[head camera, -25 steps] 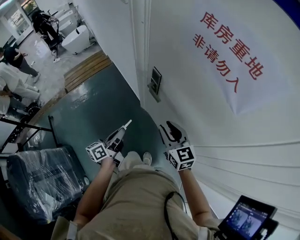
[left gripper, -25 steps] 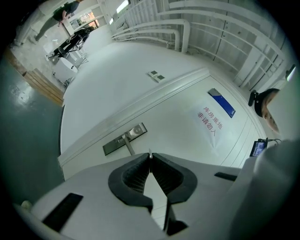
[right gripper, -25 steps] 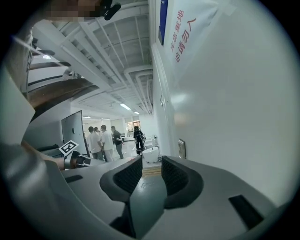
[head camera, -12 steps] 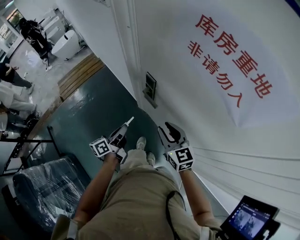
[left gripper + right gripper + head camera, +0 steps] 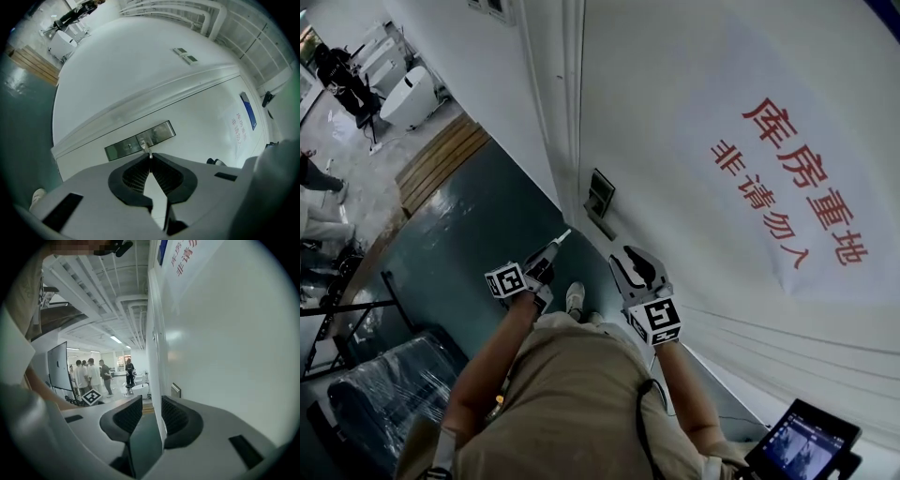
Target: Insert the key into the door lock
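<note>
**Head view.** The white door [image 5: 694,103] carries a red-lettered sign [image 5: 797,178], up and to the right of the lock [image 5: 600,195]. The lock is a metal plate at the door's left edge. The left gripper [image 5: 549,249] sits below the lock and points up toward it. It is clenched on the key [image 5: 562,235]. The key's tip juts past the jaws, near the lock's lower end but apart from it. The right gripper [image 5: 630,258] is below and right of the lock, close to the door face, with its jaws apart. A tablet [image 5: 802,441] lies far below and right of the lock. A bathtub [image 5: 408,94] stands well off to the upper left.

**Left gripper view.** The left gripper [image 5: 150,157] has its jaws pinched together on the key [image 5: 146,149]. The blade sticks out past the tips and overlaps the middle of the lock [image 5: 140,139]. I cannot tell whether it touches.

**Right gripper view.** The right gripper [image 5: 152,404] is released and grips nothing; only floor and the door's edge show through the gap. The lock [image 5: 175,390] shows edge-on just above the right-hand jaw. The left gripper's marker cube [image 5: 92,397] shows to the left of the lock. People [image 5: 91,373] stand in the room far behind.
</note>
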Motion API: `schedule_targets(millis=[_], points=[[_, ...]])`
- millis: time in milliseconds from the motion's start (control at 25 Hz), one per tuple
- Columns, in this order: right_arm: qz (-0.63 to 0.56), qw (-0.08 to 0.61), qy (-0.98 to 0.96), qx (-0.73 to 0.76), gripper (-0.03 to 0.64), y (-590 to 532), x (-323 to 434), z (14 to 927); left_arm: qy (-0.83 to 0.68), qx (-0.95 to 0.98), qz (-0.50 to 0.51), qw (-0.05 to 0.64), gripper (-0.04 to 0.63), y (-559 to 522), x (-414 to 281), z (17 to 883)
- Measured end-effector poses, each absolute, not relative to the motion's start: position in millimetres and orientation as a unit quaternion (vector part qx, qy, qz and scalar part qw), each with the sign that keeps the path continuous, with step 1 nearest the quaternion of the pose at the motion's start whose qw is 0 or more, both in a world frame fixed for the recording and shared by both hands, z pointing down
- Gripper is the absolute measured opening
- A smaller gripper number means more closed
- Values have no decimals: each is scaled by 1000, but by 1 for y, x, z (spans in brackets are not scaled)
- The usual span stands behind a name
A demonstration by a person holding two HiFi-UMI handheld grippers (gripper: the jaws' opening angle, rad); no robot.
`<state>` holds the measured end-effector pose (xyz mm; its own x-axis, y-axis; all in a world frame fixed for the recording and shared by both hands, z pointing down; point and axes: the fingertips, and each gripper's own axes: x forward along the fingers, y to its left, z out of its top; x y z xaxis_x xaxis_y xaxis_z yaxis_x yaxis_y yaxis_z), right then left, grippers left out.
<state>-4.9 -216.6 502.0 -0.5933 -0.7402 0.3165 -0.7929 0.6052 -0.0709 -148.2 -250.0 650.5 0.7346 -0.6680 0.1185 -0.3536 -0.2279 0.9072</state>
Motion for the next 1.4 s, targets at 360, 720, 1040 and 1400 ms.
schedule_targets(millis=[360,720,1040,1400], points=[[104,143,-866,468,135,-238,-10,518,-292,755,-137,570,34,-296,-136,699],[115,146,-851,491,135,-247,-10,530,-273,748,-126,591,34,-322,-115,711],[118,145,-857,481,135,-246,-12,535,-280,734,-140,602,34,-337,-103,723],[130,143,-854,483,135,-230,-8,544,-278,713,-166,622,33,-341,-91,733]])
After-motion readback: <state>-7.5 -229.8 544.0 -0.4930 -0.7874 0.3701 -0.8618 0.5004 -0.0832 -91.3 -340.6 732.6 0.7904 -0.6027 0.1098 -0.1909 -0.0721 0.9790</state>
